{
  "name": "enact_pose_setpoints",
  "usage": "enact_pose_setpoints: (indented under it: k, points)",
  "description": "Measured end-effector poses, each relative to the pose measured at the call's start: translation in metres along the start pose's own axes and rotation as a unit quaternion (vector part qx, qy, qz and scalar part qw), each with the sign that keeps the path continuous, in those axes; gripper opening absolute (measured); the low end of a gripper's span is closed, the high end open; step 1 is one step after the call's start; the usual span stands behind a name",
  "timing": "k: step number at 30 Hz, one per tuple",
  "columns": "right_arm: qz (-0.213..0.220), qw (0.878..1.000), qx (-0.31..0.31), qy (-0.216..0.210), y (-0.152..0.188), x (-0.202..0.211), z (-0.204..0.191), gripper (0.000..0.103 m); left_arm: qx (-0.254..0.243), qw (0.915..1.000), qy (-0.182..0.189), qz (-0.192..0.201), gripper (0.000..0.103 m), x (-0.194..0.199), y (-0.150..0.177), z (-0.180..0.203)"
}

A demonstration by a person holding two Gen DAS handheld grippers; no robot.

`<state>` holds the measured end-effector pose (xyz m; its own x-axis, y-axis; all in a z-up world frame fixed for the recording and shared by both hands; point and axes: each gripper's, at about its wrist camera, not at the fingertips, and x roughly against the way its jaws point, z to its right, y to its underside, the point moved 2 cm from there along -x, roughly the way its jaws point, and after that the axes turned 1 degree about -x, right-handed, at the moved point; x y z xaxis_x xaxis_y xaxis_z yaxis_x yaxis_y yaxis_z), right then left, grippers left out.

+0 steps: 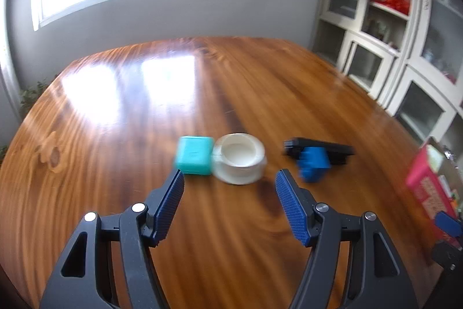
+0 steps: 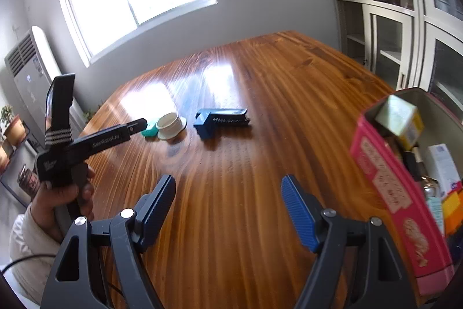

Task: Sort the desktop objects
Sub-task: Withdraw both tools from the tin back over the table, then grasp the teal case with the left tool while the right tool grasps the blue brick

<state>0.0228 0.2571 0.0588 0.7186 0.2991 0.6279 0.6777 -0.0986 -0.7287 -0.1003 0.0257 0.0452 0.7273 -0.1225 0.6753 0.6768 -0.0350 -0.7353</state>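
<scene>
Desktop objects lie in a short row near the middle of the wooden table (image 1: 260, 83), and most of the risk comes from how closely two of them sit. Largest of all is the pink box (image 2: 396, 193) at the table's right edge, already holding several items and probably the bin for sorting; it stands well apart from the row, so anything carried there could slip on the way. Next in size, the blue-and-black screwdriver bit set (image 1: 315, 157) lies apart to the right, with an awkward shape that a pinch off its centre could twist. The roll of clear tape (image 1: 238, 158) touches the smaller teal case (image 1: 193, 155); closing on one would likely nudge the other, and the glossy tabletop would let it slide. The left gripper (image 1: 230, 187) hovers near the tape, jaws spread wide and holding nothing. The right gripper (image 2: 228, 193) hangs back, equally wide and empty
</scene>
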Motion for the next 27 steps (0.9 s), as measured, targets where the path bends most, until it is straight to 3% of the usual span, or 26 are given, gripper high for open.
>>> enact_pose_setpoints:
  k: [8, 15, 27]
  points:
    - [-0.031, 0.999, 0.008, 0.002, -0.001, -0.031, -0.013, 0.079, -0.01, 0.9995, -0.019, -0.022, 0.07, -0.035, -0.007, -0.028]
    - [-0.046, 0.999, 0.017, 0.001, -0.008, -0.052, -0.021, 0.079, -0.022, 0.9989, -0.017, -0.037, 0.07, -0.059, -0.011, -0.026]
    - [-0.059, 0.998, 0.03, -0.007, -0.023, -0.079, -0.033, 0.079, -0.001, 0.9992, -0.009, -0.039, 0.07, -0.068, -0.019, -0.042]
